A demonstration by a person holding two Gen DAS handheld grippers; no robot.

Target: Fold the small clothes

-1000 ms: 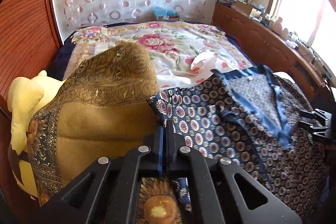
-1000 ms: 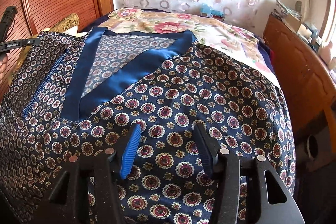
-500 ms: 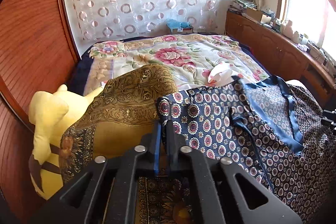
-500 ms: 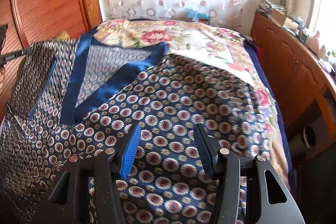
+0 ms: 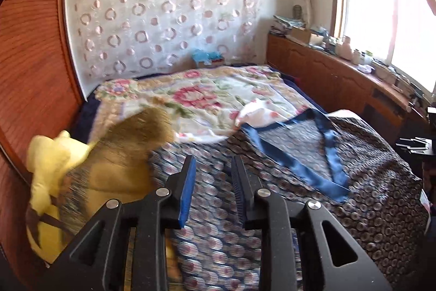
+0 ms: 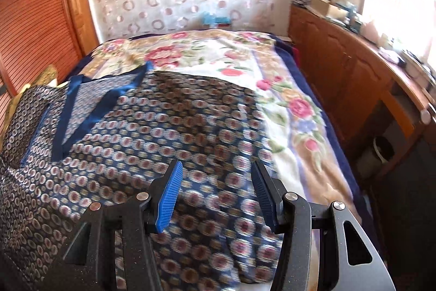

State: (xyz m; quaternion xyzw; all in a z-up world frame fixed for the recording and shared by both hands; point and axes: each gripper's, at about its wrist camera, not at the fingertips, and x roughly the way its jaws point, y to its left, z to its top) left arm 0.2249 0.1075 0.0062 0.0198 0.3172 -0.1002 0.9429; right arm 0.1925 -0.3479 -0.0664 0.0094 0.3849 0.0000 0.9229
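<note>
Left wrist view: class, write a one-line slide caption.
Open left tongs hover over a patterned blue garment spread on a floral bed.

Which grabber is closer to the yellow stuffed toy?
Left. The left gripper hangs open just beside the yellow stuffed toy; the right gripper, also open, is over the patterned garment, the toy unseen there.

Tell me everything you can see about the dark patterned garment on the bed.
The patterned garment is dark navy, printed all over with small round medallions, and its V-shaped neckline is edged in plain blue satin-looking trim. It lies spread open on the floral bedspread, one edge against the gold cushion. Both grippers are open above it, neither holding it.
</note>
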